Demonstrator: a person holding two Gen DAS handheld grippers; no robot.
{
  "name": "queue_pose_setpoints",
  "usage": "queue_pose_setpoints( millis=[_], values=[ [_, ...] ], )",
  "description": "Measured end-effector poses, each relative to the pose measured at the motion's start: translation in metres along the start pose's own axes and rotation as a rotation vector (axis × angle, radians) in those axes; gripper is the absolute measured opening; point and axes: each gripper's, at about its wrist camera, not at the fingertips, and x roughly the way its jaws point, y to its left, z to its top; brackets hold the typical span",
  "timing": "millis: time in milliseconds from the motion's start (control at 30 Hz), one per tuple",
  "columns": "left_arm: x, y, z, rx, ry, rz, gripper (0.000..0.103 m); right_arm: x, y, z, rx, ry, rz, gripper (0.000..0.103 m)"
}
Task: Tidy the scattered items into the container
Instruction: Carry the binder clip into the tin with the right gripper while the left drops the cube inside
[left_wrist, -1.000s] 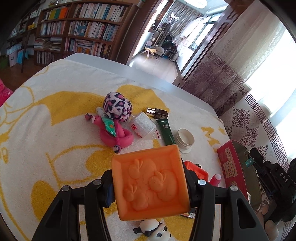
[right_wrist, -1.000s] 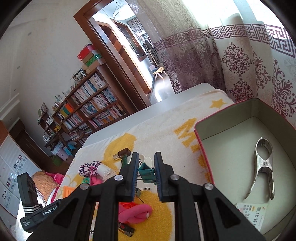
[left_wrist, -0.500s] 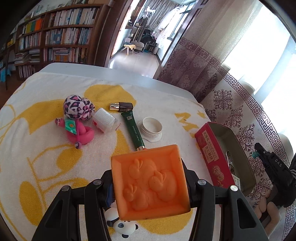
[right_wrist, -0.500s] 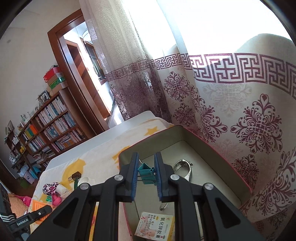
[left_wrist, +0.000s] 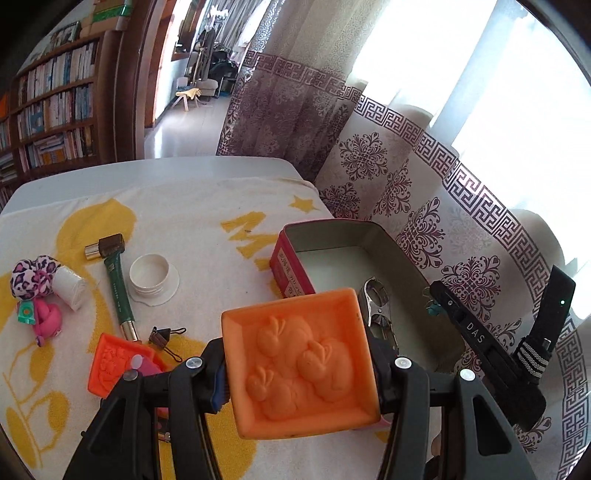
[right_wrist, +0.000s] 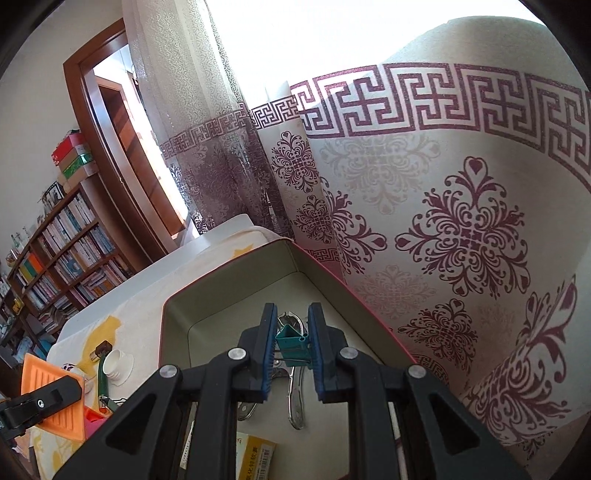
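My left gripper (left_wrist: 297, 363) is shut on an orange square mould (left_wrist: 301, 363) with raised fruit shapes, held above the towel just left of the red tin box (left_wrist: 291, 264). My right gripper (right_wrist: 291, 341) is shut on a teal binder clip (right_wrist: 291, 341) and hangs over the inside of the tin (right_wrist: 229, 306). A metal clamp (left_wrist: 376, 306) and a printed packet (right_wrist: 255, 458) lie in the tin. The right gripper also shows in the left wrist view (left_wrist: 436, 306).
On the yellow-and-white towel (left_wrist: 207, 225) lie a second orange mould (left_wrist: 114, 360), a black binder clip (left_wrist: 160, 336), a green tube (left_wrist: 118, 291), a white lid (left_wrist: 151, 275), a small brown bottle (left_wrist: 107, 245), a white roll (left_wrist: 70, 288), a leopard scrunchie (left_wrist: 31, 277) and a pink toy (left_wrist: 46, 319). A patterned curtain (right_wrist: 461, 236) hangs right behind the tin.
Both grippers have swung right toward the tin. The right gripper with the teal clip moved from over the towel to over the tin's inside. The left gripper carried the orange mould up beside the tin.
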Motion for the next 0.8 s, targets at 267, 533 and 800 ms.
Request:
queue_pose_setpoints(
  millis=[267, 533, 800],
  values=[
    [0.043, -0.044, 0.029, 0.035, 0.007, -0.06, 0.058, 0.01, -0.013, -0.002, 0.071, 0.041, 0.011, 0.019],
    [0.042, -0.041, 0.032, 0.009, -0.051, -0.052, 0.086, 0.01, -0.027, -0.002, 0.145, 0.042, 0.022, 0.046],
    [0.031, -0.013, 0.023, -0.021, -0.057, 0.03, 0.086, -0.003, -0.019, -0.003, 0.114, -0.042, -0.029, 0.08]
  ],
)
